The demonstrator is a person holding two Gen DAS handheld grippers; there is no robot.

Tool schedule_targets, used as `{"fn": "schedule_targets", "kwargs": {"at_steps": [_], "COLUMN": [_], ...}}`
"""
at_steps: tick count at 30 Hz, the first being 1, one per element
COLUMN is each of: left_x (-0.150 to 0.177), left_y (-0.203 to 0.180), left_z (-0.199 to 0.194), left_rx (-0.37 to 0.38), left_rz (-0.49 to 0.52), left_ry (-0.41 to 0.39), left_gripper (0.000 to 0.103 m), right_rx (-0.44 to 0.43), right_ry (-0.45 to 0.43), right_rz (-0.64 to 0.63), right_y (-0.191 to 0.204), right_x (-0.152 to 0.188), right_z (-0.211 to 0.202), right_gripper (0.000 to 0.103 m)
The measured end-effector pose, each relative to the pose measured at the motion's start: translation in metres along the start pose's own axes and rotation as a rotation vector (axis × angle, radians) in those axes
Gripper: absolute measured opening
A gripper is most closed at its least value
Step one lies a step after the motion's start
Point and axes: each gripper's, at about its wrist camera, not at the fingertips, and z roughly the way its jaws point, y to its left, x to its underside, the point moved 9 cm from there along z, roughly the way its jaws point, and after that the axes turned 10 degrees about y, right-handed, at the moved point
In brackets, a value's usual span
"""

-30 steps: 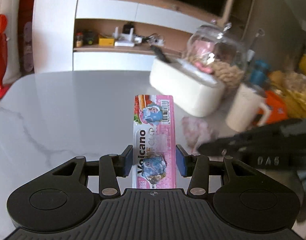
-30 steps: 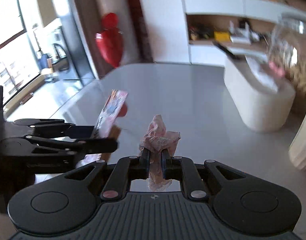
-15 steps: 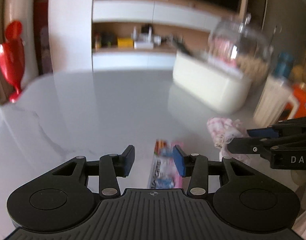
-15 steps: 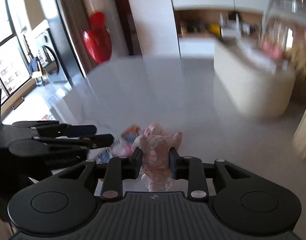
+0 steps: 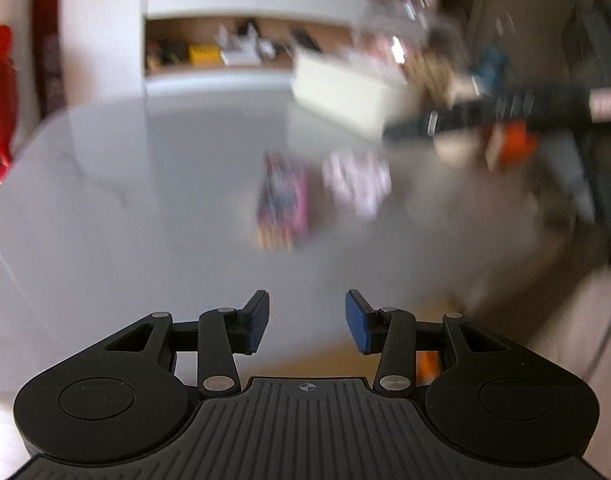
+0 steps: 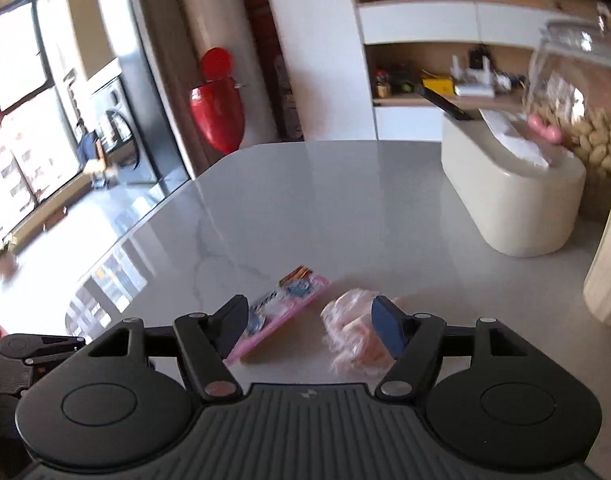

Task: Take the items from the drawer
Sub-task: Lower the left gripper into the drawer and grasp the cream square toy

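You had one pink snack packet [image 6: 283,312], one crumpled pink wrapper [image 6: 351,328], one cream box [image 6: 509,204] and one glass jar [image 6: 577,92] before you.

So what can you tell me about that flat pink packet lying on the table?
The pink snack packet is a long, flat, glossy rectangle with cartoon figures and lettering printed on it. It lies flat on the grey marbled table, free of both grippers, beside a crumpled pink-and-clear wrapper, not clearly touching it. In the left wrist view it is blurred.
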Motion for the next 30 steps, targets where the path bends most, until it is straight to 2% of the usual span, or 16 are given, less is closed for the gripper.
{"fn": "schedule_targets", "kwargs": {"at_steps": [2, 4, 9, 13, 16, 19, 22, 23, 27, 30], "left_x": [0.024, 0.048, 0.076, 0.083, 0.086, 0.089, 0.094, 0.093, 0.093, 0.091], "left_y": [-0.001, 0.002, 0.006, -0.011, -0.034, -0.058, -0.079, -0.084, -0.106, -0.114], "left_z": [0.011, 0.018, 0.039, 0.057, 0.069, 0.087, 0.109, 0.117, 0.139, 0.15], "left_rx": [0.024, 0.028, 0.045, 0.09, 0.126, 0.17, 0.171, 0.126, 0.135, 0.107], "left_rz": [0.038, 0.061, 0.048, 0.073, 0.12, 0.131, 0.14, 0.015, 0.033, 0.052], "left_ry": [0.095, 0.163, 0.273, 0.357, 0.421, 0.522, 0.614, 0.622, 0.695, 0.722], "left_gripper": [0.046, 0.046, 0.046, 0.045, 0.045, 0.045, 0.045, 0.045, 0.043, 0.041], "right_rx": [0.002, -0.049, -0.176, -0.128, -0.116, -0.023, -0.049, -0.037, -0.029, -0.042], "right_ry": [0.009, 0.054, 0.262, 0.361, 0.4, 0.409, 0.443, 0.452, 0.462, 0.448], "right_rz": [-0.057, -0.092, -0.096, -0.055, 0.098, 0.114, 0.18, 0.185, 0.164, 0.147], "right_y": [0.008, 0.016, 0.022, 0.006, -0.018, -0.033, -0.047, -0.05, -0.05, -0.048], "right_x": [0.016, 0.039, 0.114, 0.162, 0.186, 0.19, 0.192, 0.195, 0.2, 0.199], "right_z": [-0.011, -0.02, -0.016, 0.004, 0.019, 0.026, 0.034, 0.035, 0.034, 0.031], "right_gripper": [0.069, 0.069, 0.069, 0.069, 0.069, 0.069, 0.069, 0.069, 0.069, 0.069]}}
